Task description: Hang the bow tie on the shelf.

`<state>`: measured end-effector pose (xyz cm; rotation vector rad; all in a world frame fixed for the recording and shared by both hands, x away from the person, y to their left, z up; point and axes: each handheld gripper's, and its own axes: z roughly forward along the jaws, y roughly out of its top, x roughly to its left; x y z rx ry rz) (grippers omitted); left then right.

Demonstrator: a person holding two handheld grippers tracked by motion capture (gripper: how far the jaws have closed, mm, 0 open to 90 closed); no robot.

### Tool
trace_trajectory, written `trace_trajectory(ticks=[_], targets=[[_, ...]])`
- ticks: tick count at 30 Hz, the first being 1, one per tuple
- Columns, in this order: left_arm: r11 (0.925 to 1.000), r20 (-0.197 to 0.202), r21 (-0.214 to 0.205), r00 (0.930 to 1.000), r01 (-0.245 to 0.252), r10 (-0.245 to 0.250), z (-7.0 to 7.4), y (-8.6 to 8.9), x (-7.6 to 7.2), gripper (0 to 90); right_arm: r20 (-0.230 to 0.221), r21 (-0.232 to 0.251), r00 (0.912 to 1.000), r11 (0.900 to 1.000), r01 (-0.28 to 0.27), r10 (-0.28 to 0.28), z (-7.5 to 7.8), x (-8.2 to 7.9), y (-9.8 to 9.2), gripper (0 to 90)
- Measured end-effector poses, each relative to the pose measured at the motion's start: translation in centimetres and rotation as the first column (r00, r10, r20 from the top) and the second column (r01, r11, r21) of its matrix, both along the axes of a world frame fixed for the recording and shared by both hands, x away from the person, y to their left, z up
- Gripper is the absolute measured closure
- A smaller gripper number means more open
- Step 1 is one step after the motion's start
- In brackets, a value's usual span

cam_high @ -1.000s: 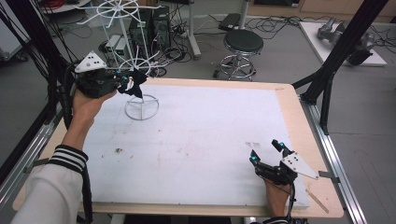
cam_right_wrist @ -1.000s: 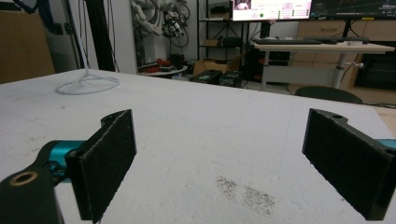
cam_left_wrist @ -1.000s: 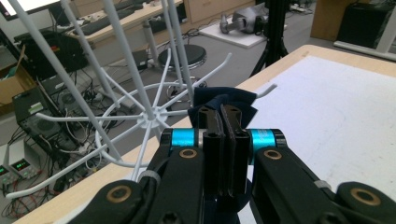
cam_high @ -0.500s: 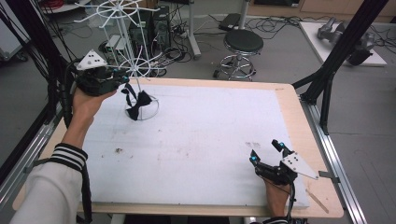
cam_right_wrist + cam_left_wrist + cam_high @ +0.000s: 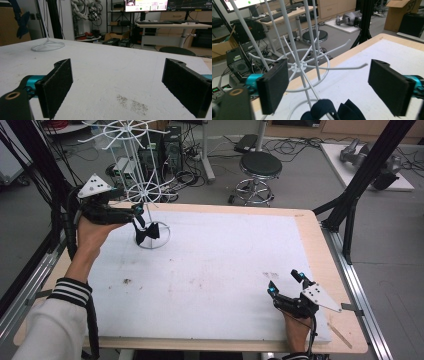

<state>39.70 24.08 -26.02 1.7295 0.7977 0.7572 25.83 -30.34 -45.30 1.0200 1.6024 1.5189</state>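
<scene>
Left gripper at the near-left side of the white wire rack, jaws spread wide and closed on nothing. In the left gripper view, frames the rack's spoked hub between the two black pads, with the dark bow tie just below and clear of both.

Differs from a second ago, when the same dark cloth sits at the jaw tips, level with the rack's pole. Half a second ago, hangs lower, over the rack's base ring. Now rests beside the foot of the pole, above the base ring and apart from the gripper. Reads as a release, probably onto one of the rack's low arms. Cannot tell whether the tie truly hooks on a wire or merely leans against the pole.

Right gripper well apart from the rack, at the opposite near corner of the table, in the same place as in both earlier pictures. Jaws likewise wide, nothing between them, pointing across the white surface toward the rack's base ring.

Judged stage: hanging step apparently done or nearly so; left hand free to back away from the rack.
</scene>
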Motion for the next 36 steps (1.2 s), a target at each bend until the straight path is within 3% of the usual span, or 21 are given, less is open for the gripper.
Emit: trace_trajectory(ticks=[9,15,21,23,27,30,33,36], targets=[[0.9972,0.073,-0.064,0.9967,0.038,-0.034,-1.3,1.0,-2.8,13.1,0.000,0.003,1.0000,1.0000,0.007,-0.007,0.0,0.0,0.0,8.9],[0.9920,0.122,-0.109,0.9914,0.063,-0.049,-3.4,2.5,-5.9,13.1,0.002,-0.001,0.9999,0.9999,0.011,-0.011,0.0,0.0,0.1,8.9],[0.9869,0.166,-0.139,0.9844,0.082,-0.059,-7.8,3.7,-8.9,13.1,0.007,-0.006,0.9999,0.9999,0.010,-0.010,0.0,0.0,0.1,8.8],[0.9843,0.159,-0.155,0.9855,0.084,-0.059,-9.2,4.2,-9.5,13.1,0.007,-0.005,0.9999,0.9999,0.011,-0.011,0.0,0.0,0.1,8.9],[0.9810,0.151,-0.186,0.9882,0.055,-0.027,-12.2,4.9,-10.7,12.8,0.004,-0.003,0.9999,0.9999,0.012,-0.012,0.0,0.0,0.1,8.8],[0.9760,0.165,-0.216,0.9862,0.031,0.005,-14.3,5.1,-11.7,12.8,0.004,-0.003,0.9999,0.9999,0.013,-0.013,0.0,0.0,0.1,8.8],[0.9780,0.157,-0.208,0.9870,0.001,0.032,-16.2,5.2,-12.3,12.8,0.005,-0.003,0.9999,0.9999,0.014,-0.014,0.0,0.0,0.1,8.8],[0.9775,0.177,-0.210,0.9828,-0.016,0.054,-17.5,5.3,-12.8,12.8,0.006,-0.003,0.9999,0.9999,0.015,-0.015,0.0,-0.1,0.1,8.8]])
